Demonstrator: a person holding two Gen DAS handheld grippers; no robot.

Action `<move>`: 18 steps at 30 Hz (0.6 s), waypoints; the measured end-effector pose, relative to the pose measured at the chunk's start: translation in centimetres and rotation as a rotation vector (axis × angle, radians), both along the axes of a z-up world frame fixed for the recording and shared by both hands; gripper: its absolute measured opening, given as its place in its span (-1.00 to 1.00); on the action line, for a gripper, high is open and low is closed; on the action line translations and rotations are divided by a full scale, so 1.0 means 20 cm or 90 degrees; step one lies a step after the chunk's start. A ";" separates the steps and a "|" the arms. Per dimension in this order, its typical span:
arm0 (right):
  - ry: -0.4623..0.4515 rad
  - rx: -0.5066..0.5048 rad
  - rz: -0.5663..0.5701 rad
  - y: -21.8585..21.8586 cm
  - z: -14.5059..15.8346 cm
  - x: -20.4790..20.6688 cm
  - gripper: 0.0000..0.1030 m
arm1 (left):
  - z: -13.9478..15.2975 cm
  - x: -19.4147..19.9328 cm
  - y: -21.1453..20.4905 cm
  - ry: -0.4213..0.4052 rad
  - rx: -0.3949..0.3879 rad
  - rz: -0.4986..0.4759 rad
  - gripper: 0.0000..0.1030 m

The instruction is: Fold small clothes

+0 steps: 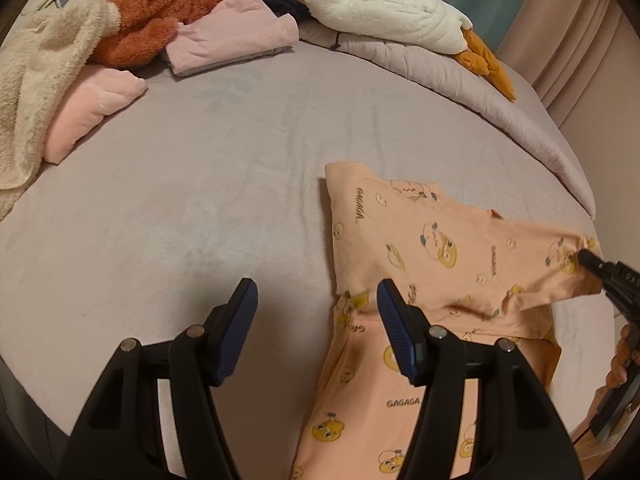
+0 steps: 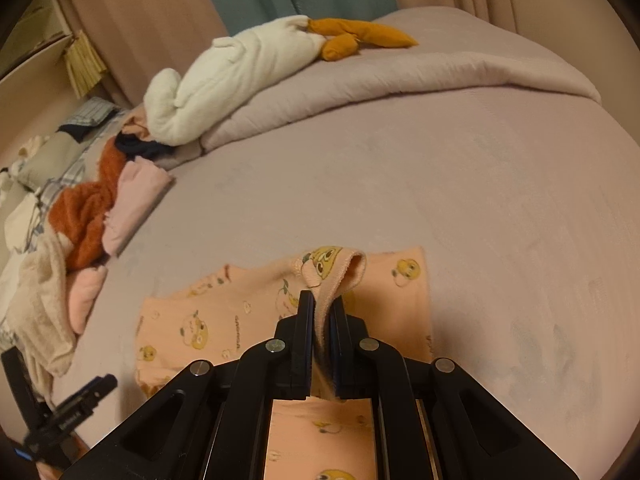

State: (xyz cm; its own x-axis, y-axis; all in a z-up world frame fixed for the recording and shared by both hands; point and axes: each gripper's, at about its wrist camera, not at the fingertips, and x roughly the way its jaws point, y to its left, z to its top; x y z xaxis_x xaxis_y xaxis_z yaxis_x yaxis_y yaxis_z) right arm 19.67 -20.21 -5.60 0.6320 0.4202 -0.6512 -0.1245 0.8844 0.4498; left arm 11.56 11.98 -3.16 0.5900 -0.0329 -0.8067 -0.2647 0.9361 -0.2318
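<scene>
A peach garment (image 1: 440, 264) printed with yellow cartoon faces and "GAGAGA" lies on the mauve bed, partly folded over itself. My left gripper (image 1: 316, 300) is open and empty, hovering just left of the garment's left edge, its right finger over the cloth. My right gripper (image 2: 322, 312) is shut on a hem of the peach garment (image 2: 332, 276) and lifts that edge a little above the bed. In the left wrist view the right gripper (image 1: 588, 258) pinches the garment's far right corner.
Folded pink clothes (image 1: 232, 36) and a pink fleece piece (image 1: 92, 108) lie at the far left with a rust fluffy item (image 1: 148, 12) and a cream towel (image 1: 36, 80). A white goose plush (image 1: 384, 4) rests on a rolled quilt (image 1: 480, 88) at the back.
</scene>
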 end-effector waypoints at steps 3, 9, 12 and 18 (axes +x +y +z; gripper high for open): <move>0.012 -0.002 -0.005 -0.01 -0.03 0.01 -0.83 | -0.02 0.04 0.00 0.001 -0.020 -0.008 -0.01; 0.040 -0.008 -0.012 -0.03 -0.10 0.03 -0.83 | -0.04 0.13 -0.04 0.005 -0.047 -0.034 -0.25; 0.054 -0.010 -0.015 -0.04 -0.13 0.04 -0.83 | -0.06 0.18 -0.06 0.010 -0.051 -0.048 -0.30; 0.076 -0.018 -0.022 -0.04 -0.20 0.05 -0.83 | -0.15 0.27 -0.09 0.045 -0.035 -0.059 -0.31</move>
